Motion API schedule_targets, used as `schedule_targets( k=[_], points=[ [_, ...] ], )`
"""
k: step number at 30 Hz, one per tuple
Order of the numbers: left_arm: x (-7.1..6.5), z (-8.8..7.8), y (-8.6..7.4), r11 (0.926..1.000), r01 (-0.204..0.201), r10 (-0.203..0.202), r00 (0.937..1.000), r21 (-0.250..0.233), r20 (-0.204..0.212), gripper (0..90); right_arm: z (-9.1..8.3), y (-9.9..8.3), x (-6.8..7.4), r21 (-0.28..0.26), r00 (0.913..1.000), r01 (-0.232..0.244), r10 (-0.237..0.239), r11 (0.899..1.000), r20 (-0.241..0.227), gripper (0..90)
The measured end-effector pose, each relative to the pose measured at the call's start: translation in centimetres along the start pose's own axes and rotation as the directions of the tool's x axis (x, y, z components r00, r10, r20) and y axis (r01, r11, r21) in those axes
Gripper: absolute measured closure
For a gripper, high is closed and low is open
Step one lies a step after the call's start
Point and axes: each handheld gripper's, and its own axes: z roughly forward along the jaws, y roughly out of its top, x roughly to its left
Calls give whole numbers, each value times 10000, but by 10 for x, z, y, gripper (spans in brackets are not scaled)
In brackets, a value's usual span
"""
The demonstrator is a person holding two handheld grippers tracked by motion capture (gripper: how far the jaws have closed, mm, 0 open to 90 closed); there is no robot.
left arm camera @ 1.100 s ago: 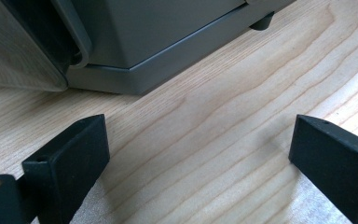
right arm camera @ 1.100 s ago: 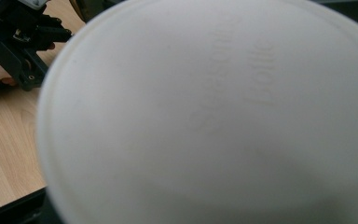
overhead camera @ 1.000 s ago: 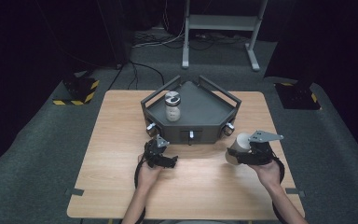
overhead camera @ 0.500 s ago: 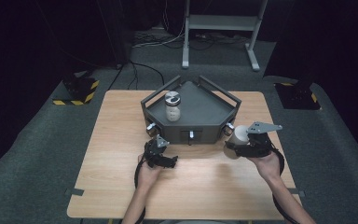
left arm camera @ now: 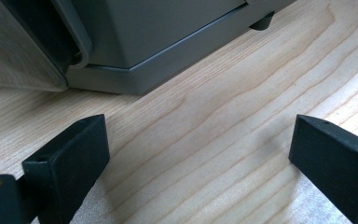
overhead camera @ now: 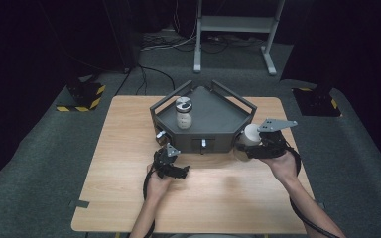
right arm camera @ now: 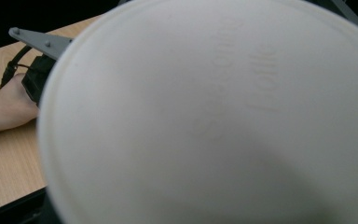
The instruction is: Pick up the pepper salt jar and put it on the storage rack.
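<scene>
In the high view my right gripper is shut on a white round container and holds it off the table by the front right corner of the dark grey tray. The right gripper view has that white container close up, with faint raised lettering, hiding the jaws. A glass jar with a silver lid stands upright in the tray's left part. My left gripper rests on the wooden table just before the tray's front left corner, open, with bare wood between its jaws.
The tray wall lies a short way ahead of the left jaws. The other hand and left gripper are at the left of the right gripper view. Dark carpet surrounds the table; a metal stand is behind it.
My right gripper has risen with the white container and drifted a little left, toward the tray's corner. The left gripper and the jar have stayed put.
</scene>
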Motion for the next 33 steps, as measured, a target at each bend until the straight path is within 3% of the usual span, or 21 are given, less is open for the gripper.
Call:
schedule_targets(
  k=[7,33],
  points=[
    [0,0,0,10000,-21,21,10000,2,-9,49,4,17,-8,38,9996,-83,84,10000,-267,333],
    [0,0,0,10000,-13,13,10000,1,1,49,16,66,-20,154,9995,-21,26,9999,-330,334]
  ],
)
